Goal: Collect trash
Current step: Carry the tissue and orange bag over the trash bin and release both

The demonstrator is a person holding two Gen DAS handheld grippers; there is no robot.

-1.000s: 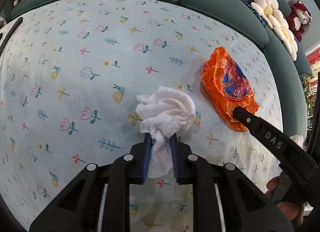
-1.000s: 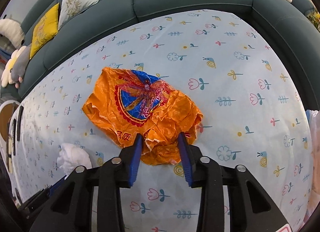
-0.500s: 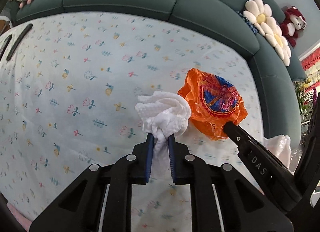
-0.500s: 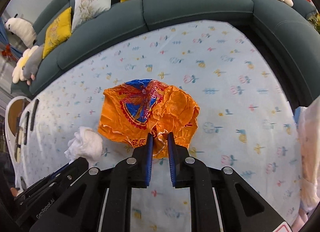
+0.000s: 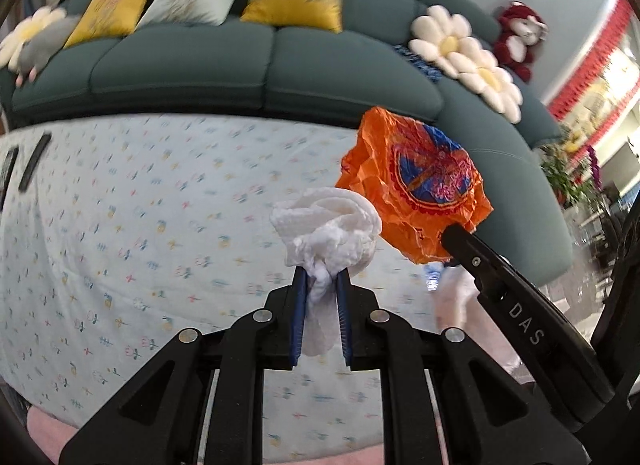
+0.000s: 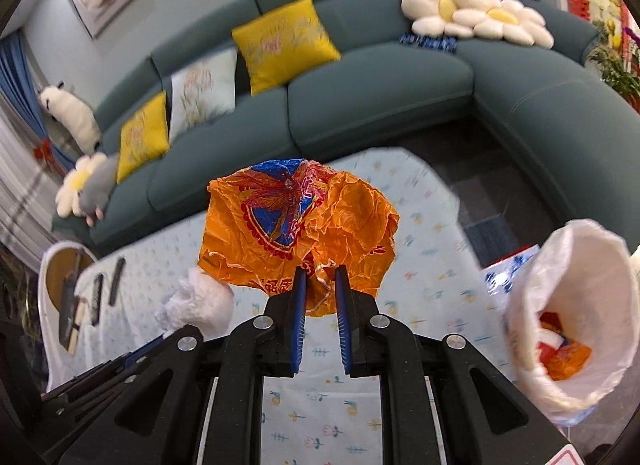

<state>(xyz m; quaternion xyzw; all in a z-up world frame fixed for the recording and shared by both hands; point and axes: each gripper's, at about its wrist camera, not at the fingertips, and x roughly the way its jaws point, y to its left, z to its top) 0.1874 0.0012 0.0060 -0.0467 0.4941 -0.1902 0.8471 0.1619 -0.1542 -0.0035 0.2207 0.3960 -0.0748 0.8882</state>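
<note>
Above the floral-clothed table [image 5: 120, 249]: left gripper [image 5: 321, 285] clenched on white tissue [image 5: 328, 229], right gripper [image 6: 321, 277] clenched on orange wrapper [image 6: 340, 225].

Pretty bright, even daylight in both shots, no hard shadows. The teal sofa [image 5: 328, 65] bows hard from the fisheye, and dark vignette eats the corners beyond it. Motion blur smears the floral cloth [image 5: 140, 225] in front of the sofa. Window glare blows out at the sofa's right end.
</note>
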